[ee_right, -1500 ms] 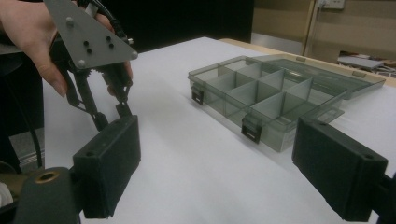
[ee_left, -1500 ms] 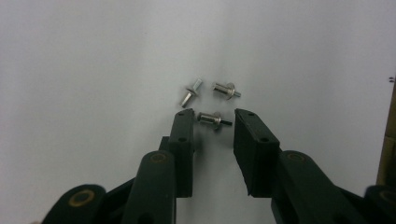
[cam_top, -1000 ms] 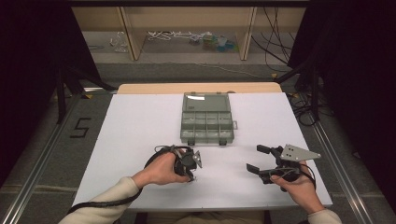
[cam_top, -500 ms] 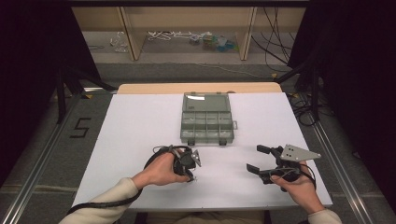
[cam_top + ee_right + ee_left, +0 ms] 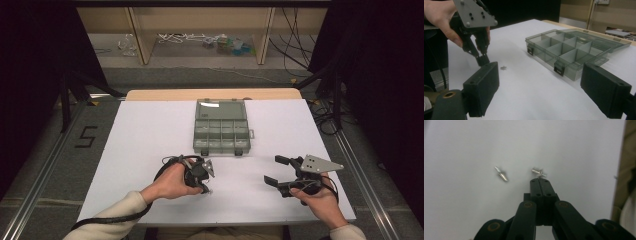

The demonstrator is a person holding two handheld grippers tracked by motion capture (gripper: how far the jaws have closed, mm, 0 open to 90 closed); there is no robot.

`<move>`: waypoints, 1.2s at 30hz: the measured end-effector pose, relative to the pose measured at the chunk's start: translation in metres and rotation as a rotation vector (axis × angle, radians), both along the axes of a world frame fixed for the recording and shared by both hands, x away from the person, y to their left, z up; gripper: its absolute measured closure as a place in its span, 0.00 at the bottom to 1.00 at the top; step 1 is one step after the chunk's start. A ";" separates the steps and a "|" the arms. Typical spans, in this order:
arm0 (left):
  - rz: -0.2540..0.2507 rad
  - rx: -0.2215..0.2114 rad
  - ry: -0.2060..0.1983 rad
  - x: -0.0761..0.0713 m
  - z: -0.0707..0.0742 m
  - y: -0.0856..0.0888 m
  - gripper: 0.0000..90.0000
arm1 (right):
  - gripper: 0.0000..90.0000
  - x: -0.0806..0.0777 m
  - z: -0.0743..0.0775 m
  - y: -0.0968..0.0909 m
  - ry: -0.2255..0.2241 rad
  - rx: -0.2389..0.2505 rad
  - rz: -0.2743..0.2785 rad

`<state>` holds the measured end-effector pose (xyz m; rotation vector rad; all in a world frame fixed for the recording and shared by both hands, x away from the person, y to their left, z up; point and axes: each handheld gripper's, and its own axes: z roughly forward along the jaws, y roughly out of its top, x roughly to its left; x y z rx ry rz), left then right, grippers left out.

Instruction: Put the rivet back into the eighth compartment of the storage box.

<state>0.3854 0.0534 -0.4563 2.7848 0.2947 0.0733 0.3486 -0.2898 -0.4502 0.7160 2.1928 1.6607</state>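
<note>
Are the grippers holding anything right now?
No. The left gripper is shut on nothing, just short of a small screw. The right gripper is open and empty.

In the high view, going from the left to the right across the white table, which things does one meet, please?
The left black two-jaw gripper held in a hand → the open grey-green plastic compartment box → the right black two-jaw gripper with a grey three-cornered plate.

Both units matte black with brass-coloured pivot pins, right hand-held gripper [image 5: 278, 170] topped by a grey triangular plate with screws, left hand-held gripper [image 5: 205, 186] trailing black cable, cream sleeves [image 5: 122, 210].
</note>
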 end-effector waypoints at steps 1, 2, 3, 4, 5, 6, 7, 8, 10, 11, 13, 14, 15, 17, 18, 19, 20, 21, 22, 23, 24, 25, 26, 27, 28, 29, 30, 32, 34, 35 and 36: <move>-0.016 0.024 -0.020 0.000 -0.001 0.000 1.00 | 0.18 0.000 0.000 0.000 -0.001 -0.001 0.000; -0.011 -0.031 0.059 0.002 -0.006 0.002 1.00 | 0.18 0.000 0.000 0.000 -0.001 -0.002 0.000; -0.011 -0.021 0.049 0.001 -0.006 0.002 1.00 | 0.18 0.000 0.000 0.000 -0.001 -0.002 0.000; -0.012 -0.015 0.043 0.001 -0.005 0.001 1.00 | 0.18 0.000 0.000 0.000 0.008 0.002 0.001; -0.012 -0.015 0.043 0.001 -0.005 0.001 1.00 | 0.18 0.000 0.000 0.000 -0.002 -0.002 0.000; 0.005 -0.012 0.025 0.000 -0.006 0.000 1.00 | 0.18 0.000 0.000 0.000 -0.001 -0.001 -0.001; 0.005 -0.012 0.025 0.000 -0.006 0.000 1.00 | 0.18 0.000 0.000 0.000 -0.001 -0.001 -0.001; 0.002 -0.011 0.022 0.000 -0.006 0.001 1.00 | 0.18 0.000 0.000 0.001 -0.011 0.011 0.006; -0.001 -0.019 0.032 0.001 -0.006 0.002 1.00 | 0.18 0.000 0.000 0.001 -0.010 0.004 0.002; 0.007 -0.021 0.034 0.002 -0.006 0.003 1.00 | 0.18 0.000 0.000 0.001 -0.005 0.006 -0.004; 0.003 -0.021 0.033 0.003 -0.006 0.003 1.00 | 0.18 0.000 0.000 0.000 0.001 -0.002 0.002; 0.005 -0.023 0.033 0.003 -0.006 0.003 1.00 | 0.18 0.001 0.000 0.000 0.000 0.002 0.004; 0.005 -0.023 0.033 0.003 -0.006 0.003 1.00 | 0.18 0.001 0.000 0.000 0.000 0.003 0.005; 0.007 -0.010 0.018 0.005 -0.005 0.004 0.98 | 0.18 0.000 0.000 0.000 0.002 0.001 0.003; 0.017 -0.015 0.007 0.005 -0.003 0.005 0.96 | 0.18 0.000 0.000 0.000 0.000 0.000 0.000; 0.017 -0.015 0.007 0.005 -0.003 0.005 0.93 | 0.18 0.000 0.000 0.000 -0.007 0.002 0.000; 0.025 -0.026 -0.012 0.005 0.001 0.005 0.89 | 0.18 -0.001 0.000 0.001 0.011 0.006 -0.001; 0.025 -0.026 -0.012 0.005 0.001 0.005 0.86 | 0.18 -0.001 0.000 0.001 0.011 0.006 -0.001; 0.019 -0.026 -0.027 0.005 0.005 0.003 0.82 | 0.18 -0.003 0.002 -0.001 0.029 -0.024 -0.006; 0.019 -0.026 -0.027 0.005 0.005 0.003 0.78 | 0.18 -0.003 0.002 -0.001 0.030 -0.025 -0.006; -0.008 -0.019 -0.027 0.002 0.005 -0.002 0.74 | 0.18 -0.001 0.001 -0.001 0.001 -0.024 -0.010; -0.008 -0.019 -0.027 0.002 0.005 -0.002 0.71 | 0.18 -0.001 0.001 -0.001 0.001 -0.024 -0.010; -0.047 -0.009 -0.032 -0.003 0.004 -0.008 0.70 | 0.18 0.000 0.000 0.000 -0.007 -0.002 -0.001; -0.047 -0.009 -0.032 -0.003 0.004 -0.008 0.71 | 0.18 0.000 0.000 0.000 -0.007 -0.002 -0.001; -0.068 0.000 -0.039 -0.006 0.004 -0.010 0.71 | 0.18 0.000 0.000 0.000 -0.006 -0.003 -0.001; -0.091 0.009 -0.048 -0.008 0.004 -0.013 0.71 | 0.18 0.000 0.000 0.000 -0.006 -0.003 -0.001; -0.123 0.021 -0.059 -0.011 0.003 -0.016 0.73 | 0.18 0.000 0.000 0.001 -0.011 0.002 -0.005; -0.132 0.028 -0.064 -0.012 0.003 -0.017 0.75 | 0.18 0.000 0.000 0.000 -0.006 -0.003 -0.001; -0.132 0.034 -0.062 -0.010 0.000 -0.019 0.77 | 0.18 0.000 0.000 0.000 -0.006 -0.003 0.000; -0.132 0.034 -0.062 -0.010 0.000 -0.019 0.77 | 0.18 0.000 0.000 0.000 -0.005 -0.004 0.000; -0.132 0.033 -0.059 -0.008 -0.002 -0.020 0.78 | 0.18 0.000 0.000 0.001 -0.008 0.004 -0.003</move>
